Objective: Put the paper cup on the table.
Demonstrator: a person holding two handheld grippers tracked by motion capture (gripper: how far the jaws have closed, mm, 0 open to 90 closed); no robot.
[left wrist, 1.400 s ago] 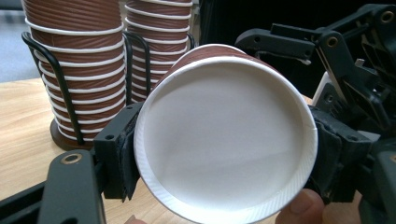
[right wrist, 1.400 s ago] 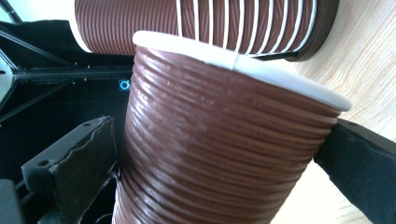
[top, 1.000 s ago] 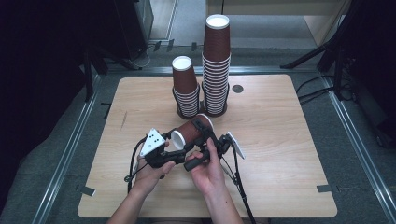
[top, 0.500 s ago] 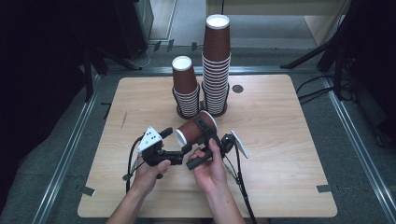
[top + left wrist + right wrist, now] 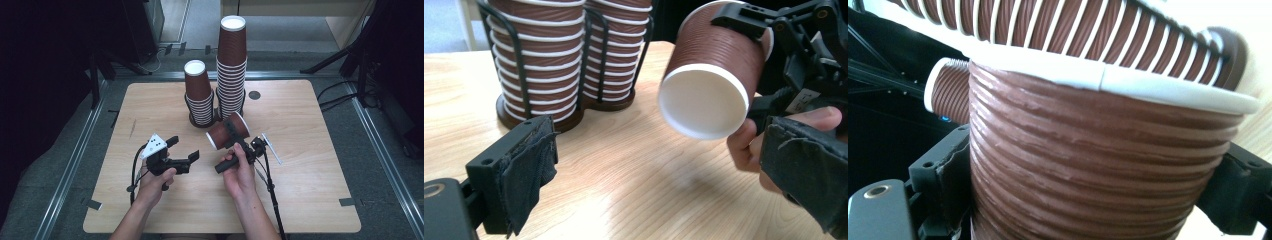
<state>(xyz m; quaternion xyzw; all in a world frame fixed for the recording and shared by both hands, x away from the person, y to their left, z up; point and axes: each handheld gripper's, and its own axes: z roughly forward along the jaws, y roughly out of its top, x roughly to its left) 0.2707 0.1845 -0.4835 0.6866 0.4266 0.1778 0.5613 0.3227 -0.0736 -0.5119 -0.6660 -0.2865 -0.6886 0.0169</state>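
- Compared with a second ago, the two hands have split apart: back then both grippers were bunched together around the cup near the table's middle, now the left gripper [image 5: 183, 150] sits off to the left on its own and the right gripper [image 5: 239, 136] has carried the brown paper cup [image 5: 228, 131] a bit to the right and toward the stacks.
- The left one's jaws have let go since then; the right one's jaws have just been closing, with the cup between them.
- Room-wise: the wooden table [image 5: 310, 185] has loads of bare surface on the right side and along the near edge, and the left edge is well away from the left gripper.
- The tight spot is at the back, where the short cup stack [image 5: 199, 97] and the tall cup stack [image 5: 231, 70] stand in their black wire holder [image 5: 521, 70]; the held cup hangs just in front of them, near but not touching as far as I can see.
- Left gripper: jaws spread wide, nothing between them, just bare wood under the gap in its own view.
- Right gripper: jaws pinching the ribbed wall of the cup from both sides. The cup is lifted off the table, tipped on its side, white open mouth facing the left gripper.
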